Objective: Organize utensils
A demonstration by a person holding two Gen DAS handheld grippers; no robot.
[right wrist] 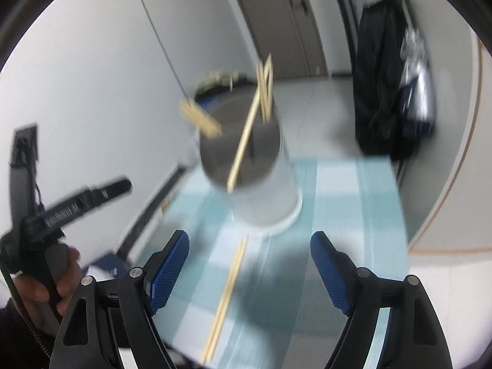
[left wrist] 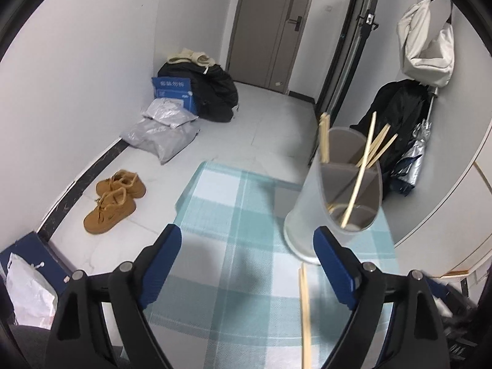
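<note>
A: Several chopsticks [left wrist: 363, 166] are already stood in the divided holder [left wrist: 335, 190] on the desk [left wrist: 233, 264].

B: One pair [right wrist: 227, 295] is left lying before it. Left gripper [left wrist: 247, 258] and right gripper [right wrist: 249, 264] are spread wide, nothing held.

Utensil holder [left wrist: 310, 203]: frosted translucent plastic, matt, with grey inner dividers. Chopsticks [left wrist: 364, 166]: pale wood or bamboo, unvarnished in look. Tablecloth [left wrist: 233, 215]: woven checked cloth, matt. Left gripper [left wrist: 247, 243]: matt black plastic body, metal pivot pins, blue ribbed pads [right wrist: 172, 264]. Shoes [left wrist: 112, 200]: tan suede-like.
</note>
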